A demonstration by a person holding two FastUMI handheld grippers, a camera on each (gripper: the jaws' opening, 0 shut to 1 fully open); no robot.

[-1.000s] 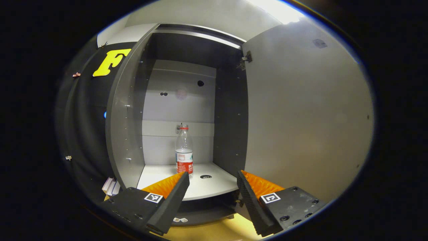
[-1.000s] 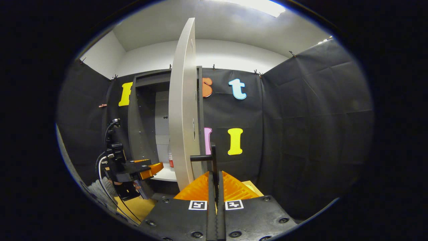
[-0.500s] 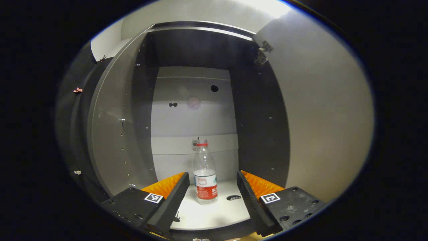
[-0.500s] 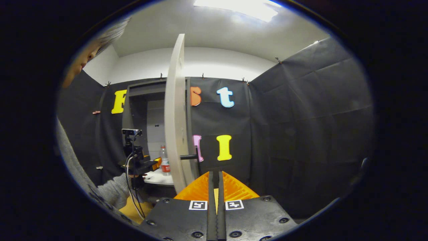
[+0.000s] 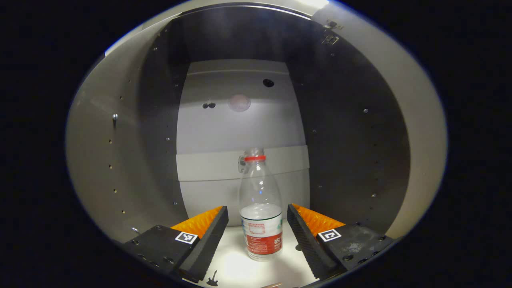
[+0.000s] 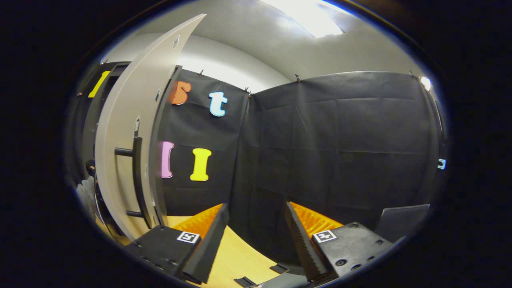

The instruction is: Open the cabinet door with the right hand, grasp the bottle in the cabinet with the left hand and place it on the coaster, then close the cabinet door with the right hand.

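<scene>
Closer now than a second ago, the bottle [image 5: 260, 212] stands upright on the cabinet shelf [image 5: 236, 266] between the left gripper's [image 5: 257, 218] wide-open, untouching fingers; the right gripper [image 6: 256, 218] has let go of the door handle [image 6: 136, 176], jaws spread and empty

The left gripper [image 5: 257, 224] had two black finger blocks with ridged inner faces, each block carrying a small square black-and-white marker and round screws; the right gripper [image 6: 256, 226] matched it in blocks, markers and screws; left of the right gripper, a grey sleeve [image 6: 86, 192] showed.
</scene>
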